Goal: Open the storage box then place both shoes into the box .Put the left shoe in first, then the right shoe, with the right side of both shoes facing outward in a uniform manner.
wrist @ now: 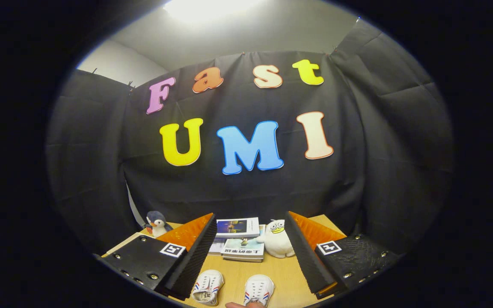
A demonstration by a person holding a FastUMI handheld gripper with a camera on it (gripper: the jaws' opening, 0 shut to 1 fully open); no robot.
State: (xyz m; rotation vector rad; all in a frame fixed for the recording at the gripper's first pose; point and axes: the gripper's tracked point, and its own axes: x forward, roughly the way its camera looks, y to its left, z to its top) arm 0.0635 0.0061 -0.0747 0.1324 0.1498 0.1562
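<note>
Tabletop [280, 273] below — hand-held gripper [250, 222] wide open, empty.

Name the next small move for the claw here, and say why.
Probably tilt down to find the box. The claw is open and holds nothing, aimed high at the booth wall. Two shoes lie low between its fingers on the table, books beyond; the box must open first.
</note>
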